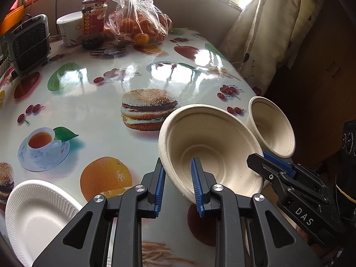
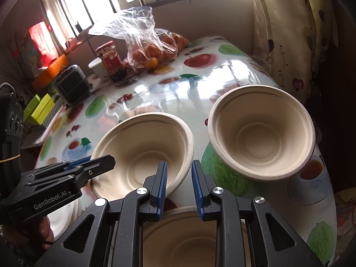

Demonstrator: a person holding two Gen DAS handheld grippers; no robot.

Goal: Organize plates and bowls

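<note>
Gripping one wide paper bowl (image 1: 211,144) from both sides, two hand-held grippers hold it tilted above a table (image 1: 93,102) covered in a glossy cloth printed with fruit and burgers. The left gripper (image 1: 177,162) has its blue-padded jaws drawn narrow over the bowl's left rim, one pad outside and one inside. The right gripper (image 2: 178,164) pinches the opposite rim the same way. A second, deeper paper bowl (image 2: 262,133) sits just beside the first, near the table's right edge, also tipped toward the cameras. A third bowl (image 2: 180,233) lies below the right gripper. A white ribbed plate (image 1: 33,218) rests at the table's near left. At the far end stand a bag of oranges (image 1: 138,22), a red-lidded jar (image 1: 93,22), a white tub (image 1: 69,29) and a small dark appliance (image 1: 29,42).
</note>
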